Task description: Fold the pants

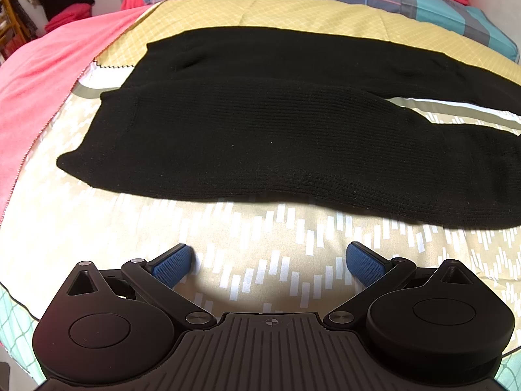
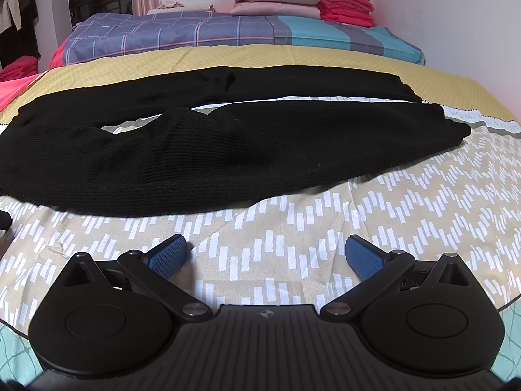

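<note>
Black knitted pants (image 1: 260,137) lie flat across the bed, waist end to the left, the two legs running off to the right. In the right wrist view the pants (image 2: 228,159) show both legs with a gap between them, cuffs at the right. My left gripper (image 1: 270,254) is open and empty, just short of the near edge of the pants by the waist end. My right gripper (image 2: 265,247) is open and empty, a little short of the near leg.
The bedspread (image 2: 293,228) is beige with white dashes in front, yellow behind. A plaid folded quilt (image 2: 195,36) lies at the back. Stacked pink and red folded cloths (image 2: 302,3) stand by the wall. A pink blanket (image 1: 42,75) lies left.
</note>
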`<state>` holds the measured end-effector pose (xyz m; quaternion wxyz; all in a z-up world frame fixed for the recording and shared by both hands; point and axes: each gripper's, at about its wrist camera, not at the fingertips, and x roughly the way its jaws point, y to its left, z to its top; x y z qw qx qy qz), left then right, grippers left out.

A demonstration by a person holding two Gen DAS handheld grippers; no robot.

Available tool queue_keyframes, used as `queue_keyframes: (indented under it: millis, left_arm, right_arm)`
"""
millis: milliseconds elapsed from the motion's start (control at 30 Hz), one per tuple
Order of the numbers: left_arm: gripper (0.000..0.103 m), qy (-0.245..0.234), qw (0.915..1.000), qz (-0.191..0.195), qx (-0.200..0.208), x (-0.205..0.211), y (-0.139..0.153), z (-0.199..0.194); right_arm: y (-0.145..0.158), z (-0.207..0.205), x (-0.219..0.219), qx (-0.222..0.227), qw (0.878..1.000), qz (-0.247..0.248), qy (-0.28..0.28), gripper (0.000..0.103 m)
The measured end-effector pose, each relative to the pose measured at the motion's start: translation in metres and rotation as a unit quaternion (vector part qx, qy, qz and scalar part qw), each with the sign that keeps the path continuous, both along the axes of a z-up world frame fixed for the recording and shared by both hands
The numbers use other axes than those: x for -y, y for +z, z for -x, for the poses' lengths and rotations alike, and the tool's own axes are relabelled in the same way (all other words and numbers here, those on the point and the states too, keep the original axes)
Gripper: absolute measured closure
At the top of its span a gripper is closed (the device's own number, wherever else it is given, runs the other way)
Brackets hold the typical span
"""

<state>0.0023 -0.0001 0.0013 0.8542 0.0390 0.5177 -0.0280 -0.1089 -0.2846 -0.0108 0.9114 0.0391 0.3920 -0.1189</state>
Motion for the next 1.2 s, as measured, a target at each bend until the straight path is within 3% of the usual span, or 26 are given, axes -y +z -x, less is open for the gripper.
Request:
queue_keyframes:
  millis: [1200]
  left_arm:
    - [0.000,-0.002,1.0000,0.001,-0.001,0.000,-0.002,0.001]
  right_arm:
    - [-0.001,0.003,-0.003,-0.002,1.000,0.002,-0.008,0.000]
